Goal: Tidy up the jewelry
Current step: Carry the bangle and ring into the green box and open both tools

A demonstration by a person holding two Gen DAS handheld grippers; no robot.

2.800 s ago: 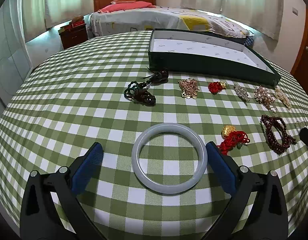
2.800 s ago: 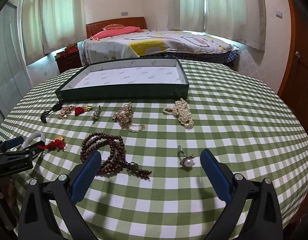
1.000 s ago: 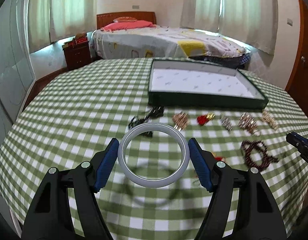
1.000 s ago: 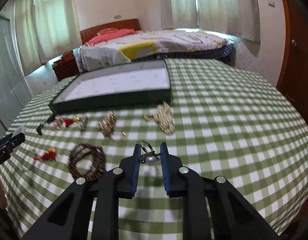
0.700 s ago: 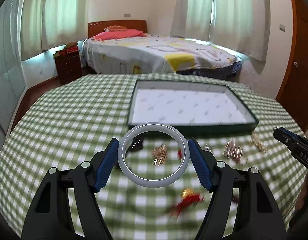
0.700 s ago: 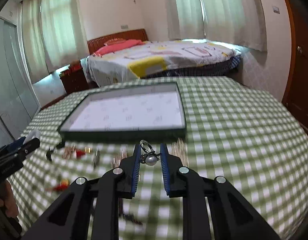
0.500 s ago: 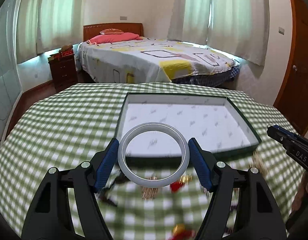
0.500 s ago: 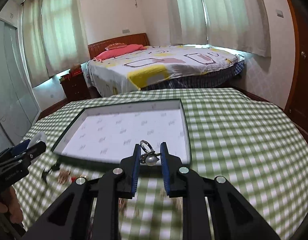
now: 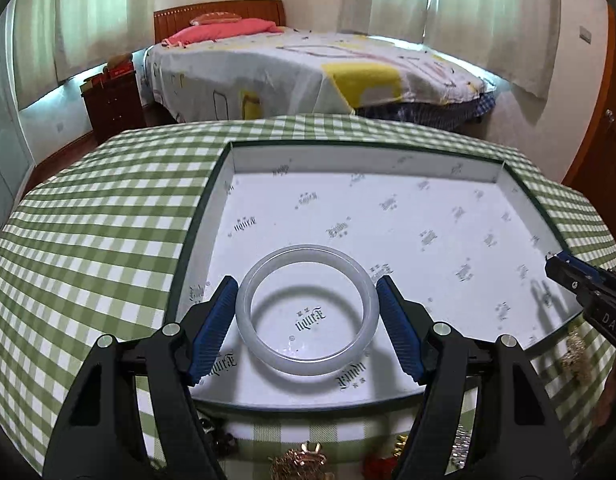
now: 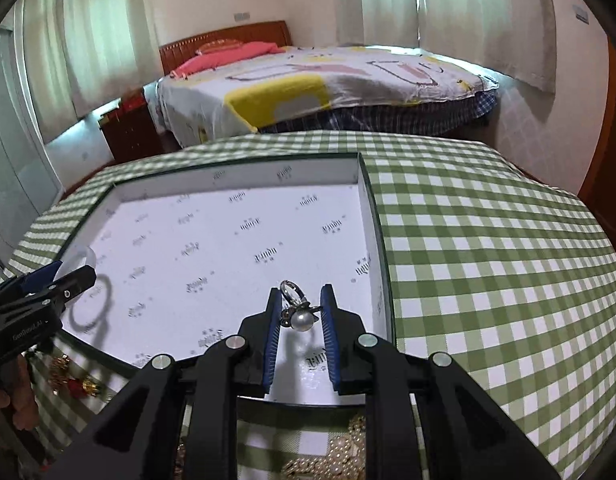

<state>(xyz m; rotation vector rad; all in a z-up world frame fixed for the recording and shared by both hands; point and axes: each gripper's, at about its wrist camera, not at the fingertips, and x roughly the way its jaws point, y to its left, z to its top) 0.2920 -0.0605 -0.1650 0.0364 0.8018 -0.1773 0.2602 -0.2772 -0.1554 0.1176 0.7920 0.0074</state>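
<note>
Left claw [image 9: 306, 314] clamping jade bangle [image 9: 306, 310], right claw [image 10: 295, 318] pinching pearl ring [image 10: 297, 312] above tray [image 10: 372, 216]; early release risking bounce-out.

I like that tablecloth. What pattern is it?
Green and white checks on the tablecloth, clearest in the right wrist view.

My left gripper [image 9: 307, 326] and right gripper [image 10: 297, 336]: black frames, silver screws, ribbed blue pads [image 9: 211, 326], white lettering.
</note>
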